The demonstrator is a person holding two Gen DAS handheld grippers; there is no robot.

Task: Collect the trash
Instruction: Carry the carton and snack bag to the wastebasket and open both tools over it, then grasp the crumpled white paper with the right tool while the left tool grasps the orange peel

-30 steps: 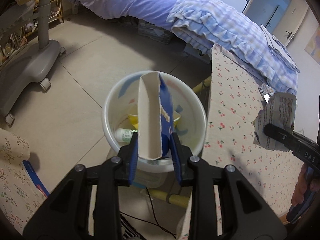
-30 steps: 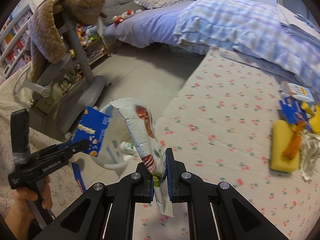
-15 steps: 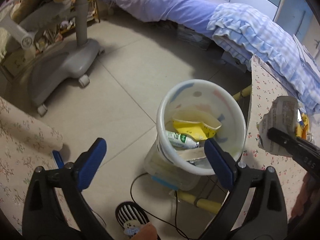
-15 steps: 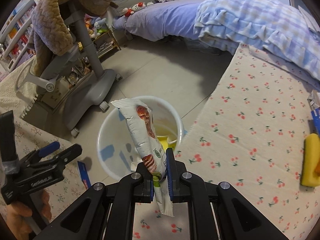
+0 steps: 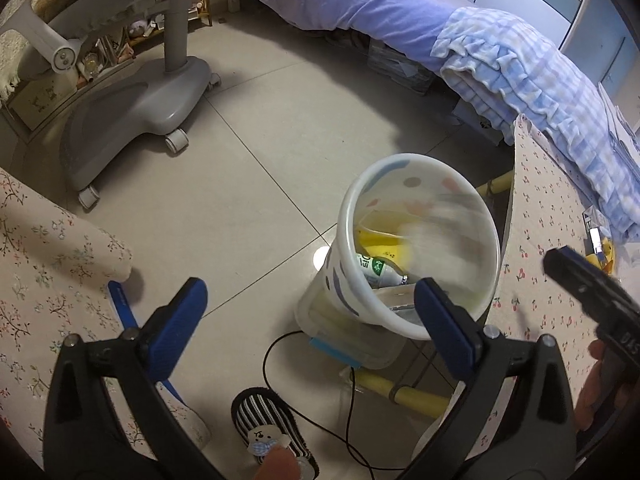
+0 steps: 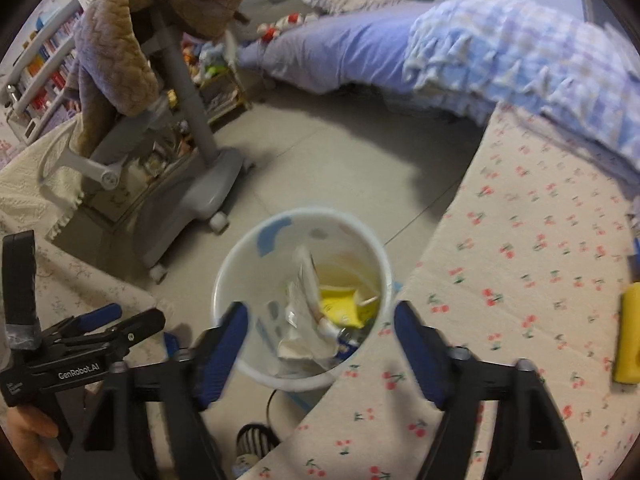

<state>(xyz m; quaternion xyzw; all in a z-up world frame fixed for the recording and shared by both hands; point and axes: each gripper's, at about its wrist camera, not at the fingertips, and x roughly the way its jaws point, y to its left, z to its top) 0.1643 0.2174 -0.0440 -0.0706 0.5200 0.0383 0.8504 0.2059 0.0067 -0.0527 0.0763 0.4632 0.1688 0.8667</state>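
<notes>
The right gripper (image 6: pixel 320 344) had just opened, fingers apart over the bin (image 6: pixel 256 368), wrapper (image 6: pixel 300 320) inside. Left gripper (image 5: pixel 312 320) gaped empty. Next trash lay at three o'clock: lift clear before reaching.

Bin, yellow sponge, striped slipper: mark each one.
Bin (image 6: pixel 224 280): right wrist view, left rim.
Yellow sponge (image 6: pixel 629 336): right wrist view, middle of its top face.
Striped slipper (image 5: pixel 260 412): left wrist view, striped upper.
</notes>
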